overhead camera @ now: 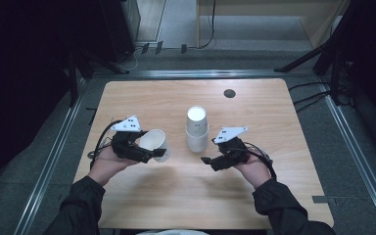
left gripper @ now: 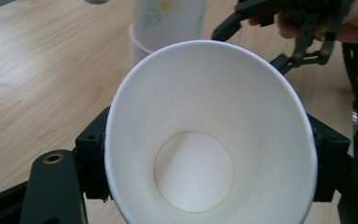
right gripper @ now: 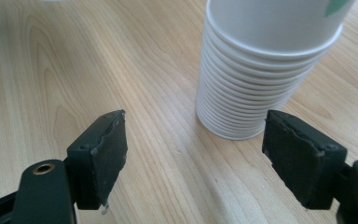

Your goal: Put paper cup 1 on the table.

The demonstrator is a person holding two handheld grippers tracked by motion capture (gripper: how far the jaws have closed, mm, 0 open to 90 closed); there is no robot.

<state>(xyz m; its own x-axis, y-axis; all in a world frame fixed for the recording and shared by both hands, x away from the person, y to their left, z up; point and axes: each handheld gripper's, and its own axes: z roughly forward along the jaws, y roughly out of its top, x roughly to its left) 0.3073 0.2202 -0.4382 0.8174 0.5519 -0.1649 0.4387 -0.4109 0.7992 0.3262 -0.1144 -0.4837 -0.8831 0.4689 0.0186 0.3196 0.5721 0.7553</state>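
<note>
A stack of white paper cups [overhead camera: 196, 130] stands upside down in the middle of the wooden table [overhead camera: 254, 112]. My left gripper [overhead camera: 152, 152] is shut on a single white paper cup [overhead camera: 154, 142], held on its side just left of the stack. In the left gripper view this cup [left gripper: 209, 140] turns its open mouth to the camera, pinched between the jaws of that gripper [left gripper: 209, 161], with the stack [left gripper: 168, 21] behind it. My right gripper [overhead camera: 208, 160] stands open just right of the stack's base. The right gripper view shows its jaws [right gripper: 196, 156] wide apart and empty, with the stack [right gripper: 256, 79] close ahead.
A small black round grommet [overhead camera: 229, 93] sits in the table top near the far edge. Metal rails [overhead camera: 54, 156] run along both sides of the table. Black stands and cables [overhead camera: 318, 54] lie on the floor beyond.
</note>
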